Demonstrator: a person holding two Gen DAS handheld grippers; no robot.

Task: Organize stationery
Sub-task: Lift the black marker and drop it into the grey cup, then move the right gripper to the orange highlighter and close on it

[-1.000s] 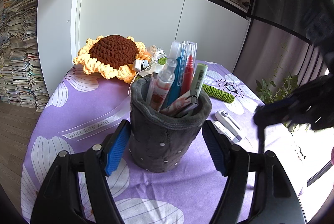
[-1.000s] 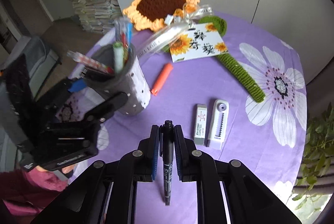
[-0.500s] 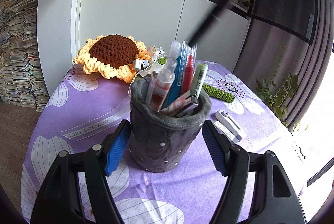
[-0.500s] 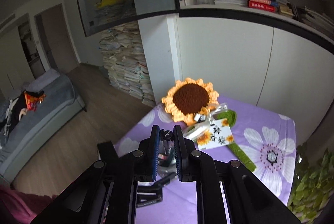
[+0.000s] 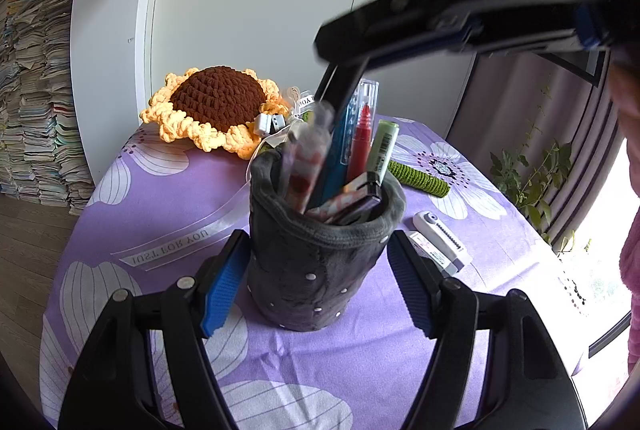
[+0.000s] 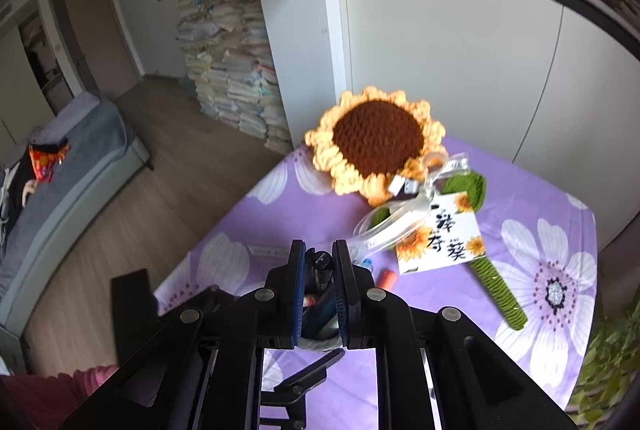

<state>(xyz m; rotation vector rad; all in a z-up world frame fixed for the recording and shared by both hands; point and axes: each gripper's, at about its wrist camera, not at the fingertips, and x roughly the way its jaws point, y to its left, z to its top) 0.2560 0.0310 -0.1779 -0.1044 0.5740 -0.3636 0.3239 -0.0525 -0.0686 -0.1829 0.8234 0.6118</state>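
A grey fabric pen holder (image 5: 316, 270) stands on the purple flowered tablecloth (image 5: 160, 197), full of several pens and markers. My left gripper (image 5: 318, 246) is shut on it, a blue pad pressed on each side. My right gripper (image 5: 344, 53) hangs over the holder from the upper right, shut on a black pen (image 5: 340, 85) that slants down among the pens. In the right wrist view the black pen (image 6: 319, 262) sits between the pads of the right gripper (image 6: 319, 250), with the holder's mouth (image 6: 320, 344) right beneath.
A crochet sunflower (image 6: 378, 141) with a green stem (image 6: 496, 286) and a card (image 6: 444, 234) lies at the back. An orange marker (image 6: 387, 278) lies beside the holder. A white correction tape (image 5: 440, 236) and an eraser (image 5: 430, 254) lie to its right. A plant (image 5: 532, 173) stands past the table's right edge.
My right gripper lifted the black pen off the table, swung it over the holder and now points its tip in among the pens. The left gripper and holder kept still.
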